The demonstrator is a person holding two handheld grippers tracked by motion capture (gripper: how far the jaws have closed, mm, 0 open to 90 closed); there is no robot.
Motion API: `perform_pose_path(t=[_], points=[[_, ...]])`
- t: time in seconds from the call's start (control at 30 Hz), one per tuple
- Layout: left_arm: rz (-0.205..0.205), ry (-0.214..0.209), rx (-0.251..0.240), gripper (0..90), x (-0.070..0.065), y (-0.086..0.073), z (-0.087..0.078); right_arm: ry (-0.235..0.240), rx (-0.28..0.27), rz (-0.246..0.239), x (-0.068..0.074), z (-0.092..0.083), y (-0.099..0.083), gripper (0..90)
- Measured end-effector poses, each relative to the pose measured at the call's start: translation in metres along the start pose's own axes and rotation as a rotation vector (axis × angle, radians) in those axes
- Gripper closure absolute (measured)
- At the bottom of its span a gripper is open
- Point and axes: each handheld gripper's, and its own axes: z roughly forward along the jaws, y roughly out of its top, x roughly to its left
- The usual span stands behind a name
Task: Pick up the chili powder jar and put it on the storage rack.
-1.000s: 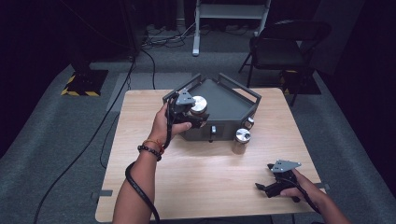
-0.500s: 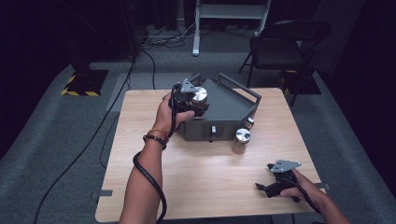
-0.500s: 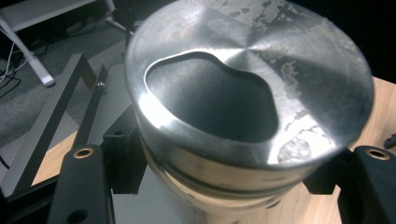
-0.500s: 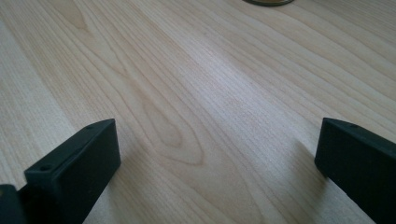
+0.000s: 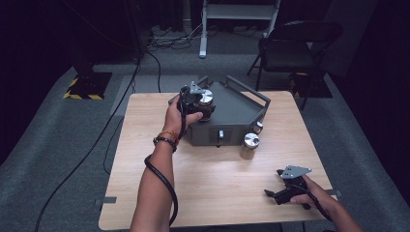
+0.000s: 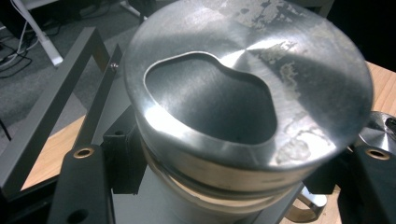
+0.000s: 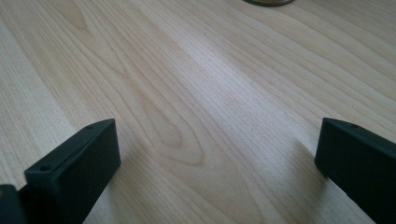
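While the left gripper point(image 5: 200, 99) pinches a metal piston point(image 6: 243, 93) above the grey tray's point(image 5: 241, 108) left edge, a second piston point(image 5: 250, 145) stands before the tray. Near the table's point(image 5: 193, 179) right front corner, the right gripper point(image 5: 271, 195) rests with jaws spread.

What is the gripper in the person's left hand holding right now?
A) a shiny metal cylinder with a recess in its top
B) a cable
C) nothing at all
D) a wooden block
A: in the left gripper view the left gripper has its black jaws clamped on either side of the metal cylinder, held over the grey box.
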Motion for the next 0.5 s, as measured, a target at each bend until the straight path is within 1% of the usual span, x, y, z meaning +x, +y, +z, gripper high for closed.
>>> perform_pose_path(t=[0.27, 0.37, 0.47, 0.5], points=[[0.000, -0.003, 0.013, 31.1, 0.000, -0.002, 0.008, 0.000, 0.000, 0.000, 0.000, 0.000, 0.000, 0.0], [0.008, -0.001, 0.032, 31.1, -0.001, 0.001, 0.011, 0.000, 0.000, 0.000, 0.000, 0.000, 0.000, 0.0], [0.003, -0.007, 0.032, 31.1, 0.001, 0.000, 0.014, 0.001, 0.000, 0.000, 0.000, 0.000, 0.000, 0.0], [0.006, -0.006, 0.035, 31.1, 0.001, 0.000, 0.015, 0.001, 0.000, 0.000, 0.000, 0.000, 0.000, 0.0]])
